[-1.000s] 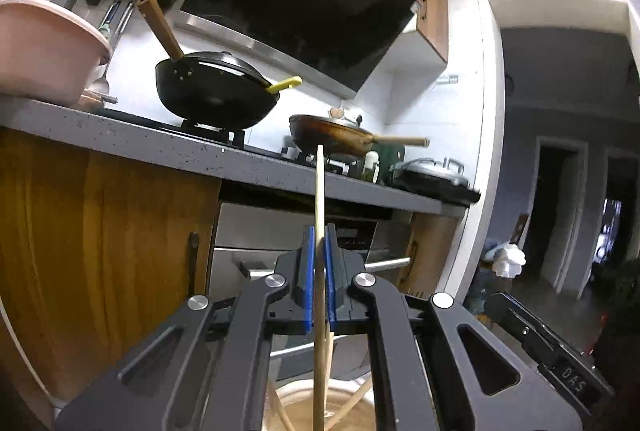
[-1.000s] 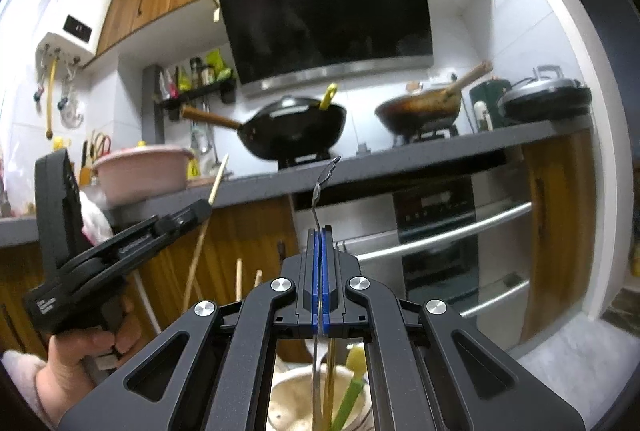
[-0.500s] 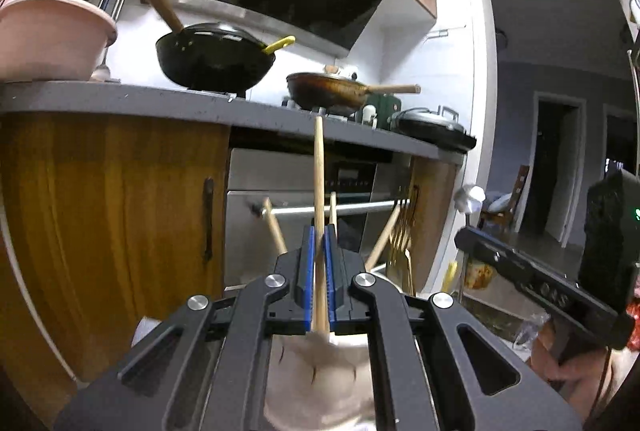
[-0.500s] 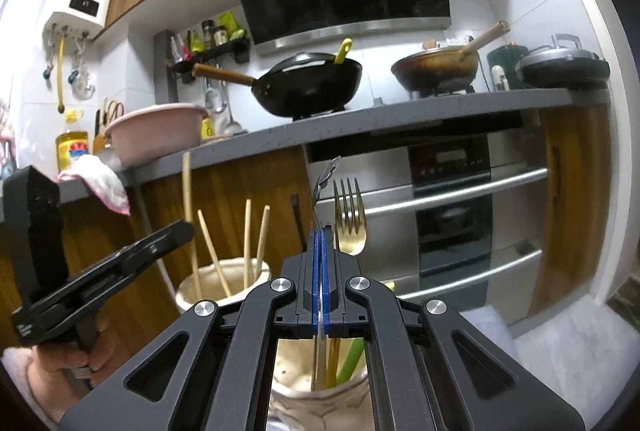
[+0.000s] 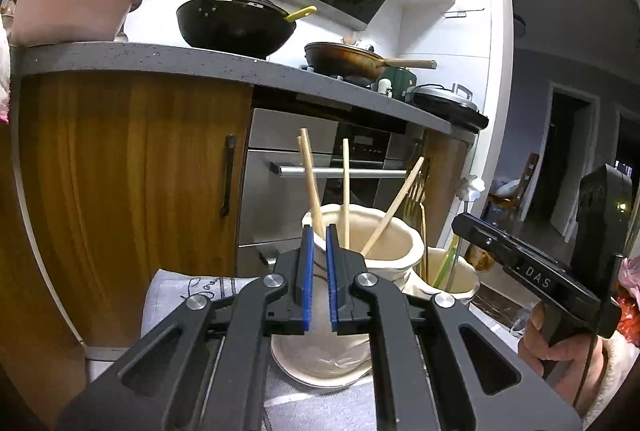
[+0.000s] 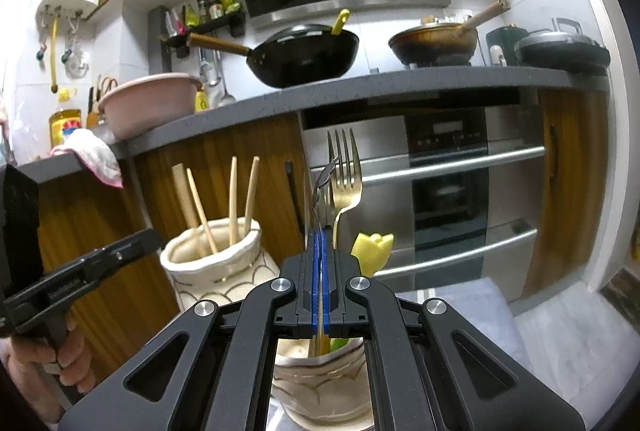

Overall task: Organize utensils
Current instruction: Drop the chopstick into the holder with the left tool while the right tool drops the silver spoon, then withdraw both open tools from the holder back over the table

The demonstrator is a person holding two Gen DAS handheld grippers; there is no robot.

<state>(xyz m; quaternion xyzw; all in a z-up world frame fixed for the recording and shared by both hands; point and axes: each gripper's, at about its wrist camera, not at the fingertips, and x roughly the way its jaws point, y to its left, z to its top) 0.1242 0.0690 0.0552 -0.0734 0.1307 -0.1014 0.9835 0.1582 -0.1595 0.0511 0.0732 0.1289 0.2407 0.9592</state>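
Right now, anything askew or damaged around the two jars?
One thing: the thin metal utensil clamped in the right gripper has a kinked tip, unlike the straight gold fork beside it; may just be edge-on. Chopsticks in the cream jar splay loosely; nothing spilled.

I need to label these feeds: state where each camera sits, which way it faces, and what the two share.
Left wrist: rides the open left gripper, facing the chopstick jar; the person's right hand shows.
Right wrist: rides the right gripper, shut on a thin utensil above the fork jar; the left hand shows.
Shared: both jars, the black wok.
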